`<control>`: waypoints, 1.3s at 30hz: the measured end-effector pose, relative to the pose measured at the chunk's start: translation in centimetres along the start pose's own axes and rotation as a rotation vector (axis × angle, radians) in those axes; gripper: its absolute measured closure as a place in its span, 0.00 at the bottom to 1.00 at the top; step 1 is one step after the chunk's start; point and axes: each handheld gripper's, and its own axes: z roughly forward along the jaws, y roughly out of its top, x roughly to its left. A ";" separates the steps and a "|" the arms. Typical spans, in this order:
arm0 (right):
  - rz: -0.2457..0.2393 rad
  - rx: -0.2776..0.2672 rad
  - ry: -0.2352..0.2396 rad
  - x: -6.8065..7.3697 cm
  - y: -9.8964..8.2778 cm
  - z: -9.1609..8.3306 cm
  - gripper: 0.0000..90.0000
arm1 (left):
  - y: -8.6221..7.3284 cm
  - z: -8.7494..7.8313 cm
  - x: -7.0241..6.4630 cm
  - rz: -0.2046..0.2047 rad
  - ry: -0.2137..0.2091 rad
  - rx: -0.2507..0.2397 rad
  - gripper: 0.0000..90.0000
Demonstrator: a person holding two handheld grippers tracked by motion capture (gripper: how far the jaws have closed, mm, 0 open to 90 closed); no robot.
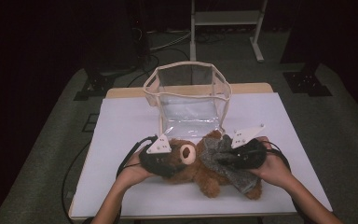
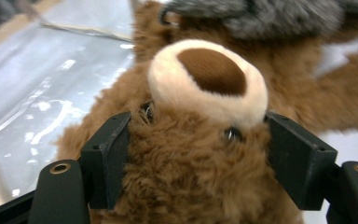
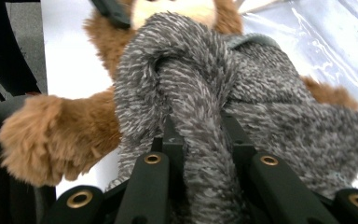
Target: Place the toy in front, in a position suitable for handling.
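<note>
A: Big to small, pls. What's on the tabletop point(image 1: 121, 121)?

B: White tabletop, w/ a clear plastic bag point(image 1: 189, 98) standing open at the far side, cream trim round its mouth. Just in front of it lies a brown teddy bear point(image 1: 193, 170) on its back, snout up, near the person's edge

A: And the grey thing?

B: Grey fuzzy cloth point(image 1: 223, 161), prob a scarf or little garment, draped over the bear's chest and touching it. It's bunched up towards the right side

A: Why the two grips?

B: Looks like one hand pins, the other works. Left gripper point(image 1: 161, 156) has its jaws set partway, pressed on either side of the bear's head, so I'd judge it steadies the toy. Right gripper point(image 1: 242, 154) has its jaws narrow, pinched on a fold of the cloth, prob to pull it on or off the bear; can't tell which

A: What do the close views add?

B: Left gripper view shows both pads dug into the fur beside the bear's eyes, below the cream snout point(image 2: 209, 79), which the high view hides under the gripper's body. Right gripper view shows the cloth's fold point(image 3: 200, 140) running down between the jaws, plus a furry paw point(image 3: 42, 135) off to the side. High view alone gives the bag's open mouth and the layout as a whole
</note>
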 end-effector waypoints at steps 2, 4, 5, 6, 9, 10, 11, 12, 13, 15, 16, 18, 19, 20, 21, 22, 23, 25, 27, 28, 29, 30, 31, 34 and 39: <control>0.014 -0.007 0.011 -0.2 -0.5 -0.3 0.83 | 0.1 -0.1 -0.3 0.015 -0.014 0.010 0.30; 0.034 -0.022 0.020 -0.4 -0.8 -0.4 0.83 | 0.0 0.0 -0.3 0.015 -0.006 0.007 0.30; 0.044 -0.029 0.024 -0.4 -0.9 -0.4 0.83 | -0.1 0.1 -0.2 0.014 -0.002 0.009 0.30; 0.050 -0.033 0.028 -0.4 -0.9 -0.4 0.83 | -0.2 0.1 -0.2 0.016 0.006 0.008 0.30; 0.046 -0.038 0.029 -0.2 -0.2 -0.7 0.83 | -0.3 0.3 0.1 0.011 0.015 0.003 0.31; 0.037 -0.040 0.026 -0.1 0.3 -0.9 0.83 | -0.4 0.3 0.2 0.010 0.017 0.003 0.31; 0.025 -0.042 0.025 -0.1 0.8 -1.2 0.83 | -0.4 0.3 0.3 0.006 0.014 -0.001 0.31; 0.012 -0.041 0.023 0.0 1.4 -1.3 0.83 | -0.5 0.3 0.4 0.007 0.011 -0.002 0.31; -0.001 -0.039 0.022 0.1 2.0 -1.4 0.83 | -0.5 0.3 0.4 0.013 0.010 -0.003 0.31; -0.023 -0.033 0.032 0.2 3.1 -1.0 0.83 | -0.5 0.3 0.4 0.018 0.009 -0.007 0.31; -0.034 -0.026 0.041 0.3 3.6 -0.6 0.83 | -0.4 0.3 0.4 0.020 0.010 -0.008 0.31; -0.047 -0.004 0.063 0.5 4.4 0.7 0.83 | -0.5 0.3 0.3 0.025 0.014 -0.013 0.31; -0.054 0.009 0.075 0.6 4.6 1.4 0.83 | -0.5 0.2 0.4 0.029 0.018 -0.013 0.31; -0.058 0.026 0.084 0.8 4.7 2.2 0.83 | -0.6 0.2 0.4 0.028 0.026 -0.015 0.31; -0.065 0.043 0.092 0.9 4.7 2.9 0.82 | -0.6 0.2 0.5 0.028 0.032 -0.014 0.31; -0.068 0.057 0.099 1.0 4.5 3.5 0.83 | -0.7 0.2 0.6 0.024 0.034 -0.016 0.31; -0.070 0.064 0.107 1.1 4.3 3.8 0.83 | -0.8 0.1 0.8 0.019 0.033 -0.021 0.31; -0.061 0.062 0.117 1.1 3.9 3.7 0.83 | -0.9 0.0 1.1 0.007 0.038 -0.039 0.31; -0.074 0.076 0.113 1.0 3.4 3.1 0.83 | -0.8 -0.3 1.2 0.006 0.044 -0.043 0.31; -0.071 0.085 0.109 1.0 3.2 2.7 0.83 | -0.7 -0.5 1.3 0.006 0.053 -0.045 0.31; -0.070 0.092 0.105 1.1 3.0 2.2 0.83 | -0.7 -0.6 1.3 0.008 0.056 -0.047 0.31; -0.074 0.100 0.097 1.1 2.9 1.7 0.83 | -0.7 -0.5 1.3 0.006 0.060 -0.049 0.34; -0.080 0.103 0.094 1.0 2.8 1.3 0.83 | -0.7 -0.4 1.3 0.006 0.062 -0.043 0.34; -0.081 0.106 0.102 1.3 3.1 0.4 0.83 | -0.8 0.1 1.5 -0.008 0.055 -0.048 0.34; -0.120 0.111 0.170 2.4 4.4 2.1 0.83 | -0.8 0.2 1.5 -0.024 0.063 -0.052 0.34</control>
